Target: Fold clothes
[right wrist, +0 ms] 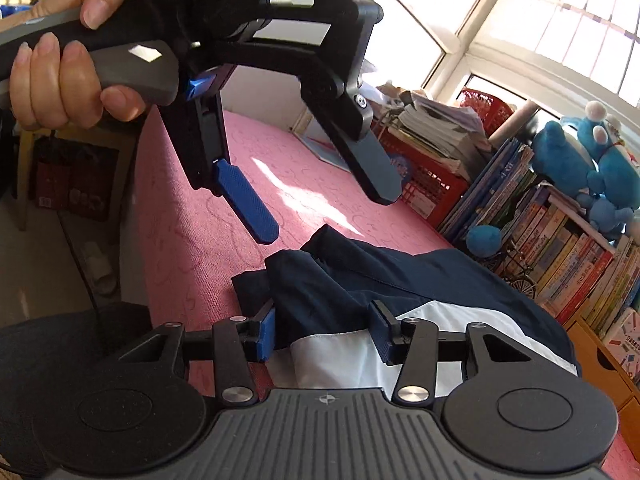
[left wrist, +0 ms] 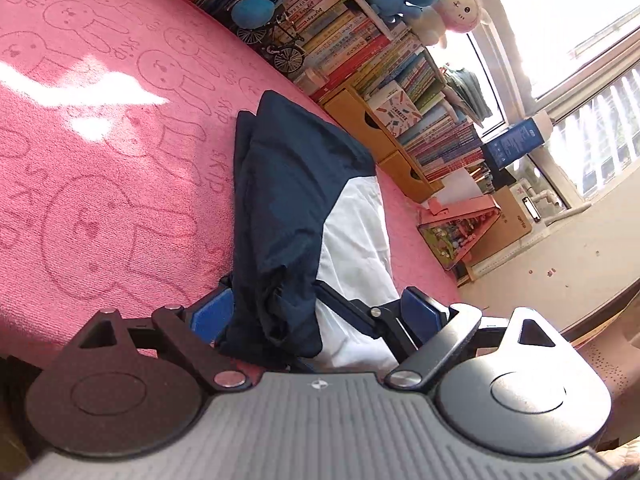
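A navy-and-white garment (left wrist: 296, 216) lay bunched on the pink rabbit-print table (left wrist: 100, 160), near the stacked books (left wrist: 360, 40). The left gripper (right wrist: 324, 216) hung above it, its 2 fingers (right wrist: 248, 204) spread wide and holding nothing. The right gripper (right wrist: 324, 336) had its fingers apart around the cloth's near edge.

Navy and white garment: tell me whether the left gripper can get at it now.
Probably yes. The left gripper hangs open above the garment with only air between them; the right gripper, also open, straddles its near edge, out of the way.
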